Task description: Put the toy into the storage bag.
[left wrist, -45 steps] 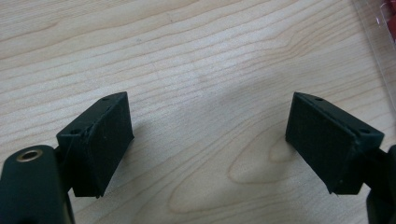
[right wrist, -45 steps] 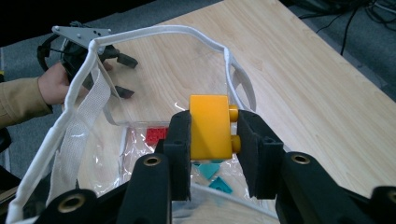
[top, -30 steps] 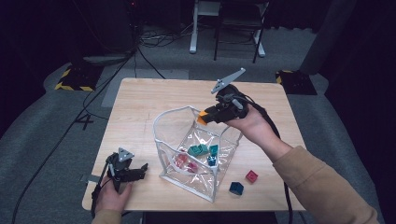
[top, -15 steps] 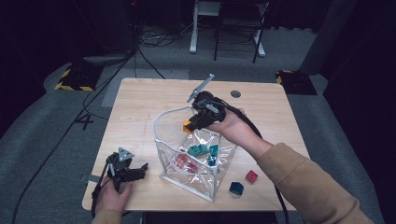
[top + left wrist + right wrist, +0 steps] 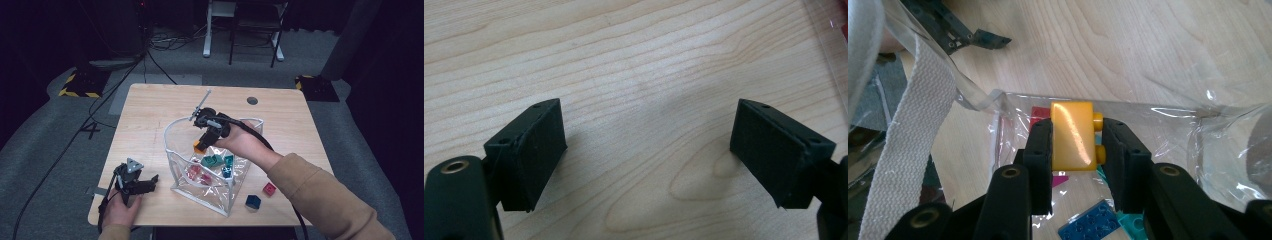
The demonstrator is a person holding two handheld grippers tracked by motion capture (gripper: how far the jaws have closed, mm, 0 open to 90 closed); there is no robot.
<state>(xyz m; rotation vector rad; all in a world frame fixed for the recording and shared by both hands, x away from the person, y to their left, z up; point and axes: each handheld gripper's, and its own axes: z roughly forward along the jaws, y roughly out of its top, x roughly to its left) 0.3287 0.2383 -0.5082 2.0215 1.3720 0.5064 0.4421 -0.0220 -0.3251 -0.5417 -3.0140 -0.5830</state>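
Right tool was held over the open mouth of the clear bag, jaws closed on a yellow brick; in the right gripper view the brick was seen clamped by its flat side and its studded side, hanging just above the bag's interior; red, teal and blue bricks were seen lying on the bag's bottom below it.

Left tool was resting on the desk near the front-left corner, jaws wide apart with nothing between them; it was apart from the bag.

Risks judged: the bag was unsupported, so a tool brushing the soft rim or the white strap could fold the opening or drag the bag; a release too far back could bounce the brick off the rim onto the desk; grip on the rounded studs might let the brick twist out early.

Room: the mouth was judged wide enough for a straight descent; the strap arched close at the tool's side, the tightest edge; open desk lay behind and to the left; a red brick and a dark blue brick lay loose at the front right, near the desk edge.
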